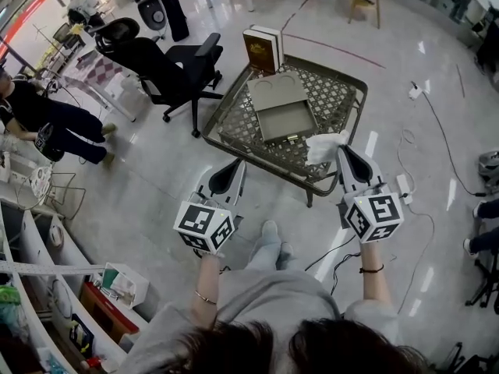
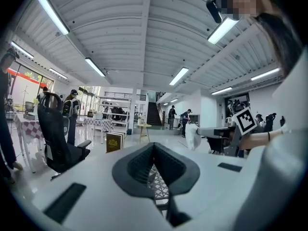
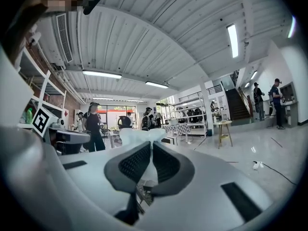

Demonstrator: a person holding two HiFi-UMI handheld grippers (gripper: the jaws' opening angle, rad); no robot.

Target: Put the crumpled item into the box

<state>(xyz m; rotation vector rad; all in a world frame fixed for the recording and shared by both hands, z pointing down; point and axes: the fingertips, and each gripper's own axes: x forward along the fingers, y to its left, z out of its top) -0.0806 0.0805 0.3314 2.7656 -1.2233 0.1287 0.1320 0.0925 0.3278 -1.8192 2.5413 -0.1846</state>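
Head view: pinching a white crumpled item (image 1: 326, 146) with the right gripper (image 1: 341, 152), over the near right part of the mesh surface (image 1: 337, 98). Just beside the near right corner of the open grey box (image 1: 287, 120), not yet over it. Inside of box looking empty, lid folded back on the far side. Left gripper (image 1: 238, 167) off the near left edge of the surface, carrying nothing, well apart from the item. Also a dark book (image 1: 262, 50) standing at the far edge and an office chair (image 1: 168, 62) on the floor to the left. Left gripper view: fingers (image 2: 136, 163) pressed together at the tips with nothing between, only mesh visible through the gap lower down. Across to the right, the other gripper with the white item hanging at its tip, seemingly lifted clear of the surface. Right gripper view: fingers (image 3: 133, 163) clamped on the white item, a thin strip of it running down between the pads and a bunched lump sticking out past the tips. Box not visible here. Progress, as a judgement: pick-up done, item secured and raised. Left to do: short carry toward the box opening, then release inside. Roughly halfway, placement not yet begun.
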